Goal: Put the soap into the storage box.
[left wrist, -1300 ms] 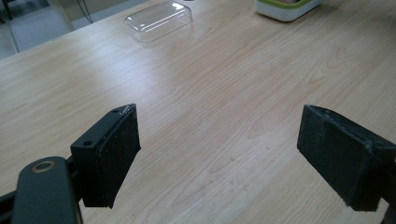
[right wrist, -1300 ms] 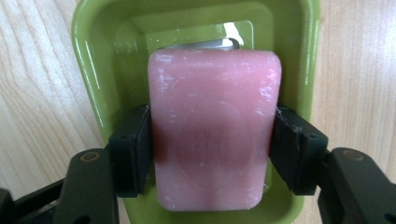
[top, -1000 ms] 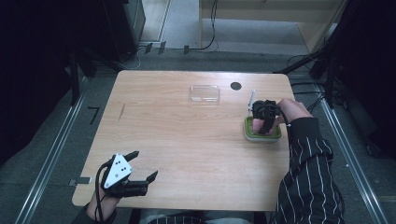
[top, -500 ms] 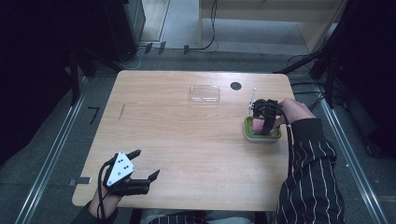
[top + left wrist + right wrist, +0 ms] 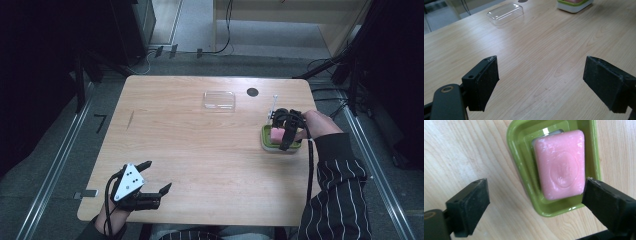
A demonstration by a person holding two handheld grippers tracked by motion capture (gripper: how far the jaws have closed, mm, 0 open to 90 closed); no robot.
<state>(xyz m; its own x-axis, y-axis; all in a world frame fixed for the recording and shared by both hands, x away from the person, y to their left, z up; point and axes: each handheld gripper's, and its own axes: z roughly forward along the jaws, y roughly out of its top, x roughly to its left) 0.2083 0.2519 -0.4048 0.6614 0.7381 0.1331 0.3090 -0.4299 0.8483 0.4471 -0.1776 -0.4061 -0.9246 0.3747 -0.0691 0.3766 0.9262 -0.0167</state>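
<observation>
Pink soap bar [image 5: 560,164] lying flat in green soap dish [image 5: 524,170], oval stamp on top face visible in right gripper view. Dish on wooden table [image 5: 210,145], right side, near the right edge; in high view dish [image 5: 266,140] partly covered by the gripper, soap [image 5: 276,134] showing as a pink patch.

Right gripper [image 5: 287,131] held by right hand [image 5: 312,125] directly over the dish, pointing down. Jaws wide apart in right gripper view, nothing between the pads. One pad over bare wood left of the dish, other pad over the dish's right rim, just beside the soap's edge. Contact with dish or soap: can't tell. Gripper midpoint [image 5: 535,202] over the dish's near-left portion. Striped sleeve [image 5: 335,190] coming in from bottom right.

Left gripper [image 5: 150,180] at near-left corner of table, low over the wood, grey three-cornered plate on top. Jaws spread wide, empty; midpoint [image 5: 541,82] over bare tabletop in left gripper view. Well apart from the dish.

Clear plastic lid [image 5: 219,99] flat on the table at far centre, separate from the dish; also in left gripper view [image 5: 505,13] with dish corner [image 5: 574,5] beyond. Small dark round spot [image 5: 252,92] just right of the lid. Thin white stick-like item [image 5: 273,103] behind the right gripper, too small to identify.
</observation>
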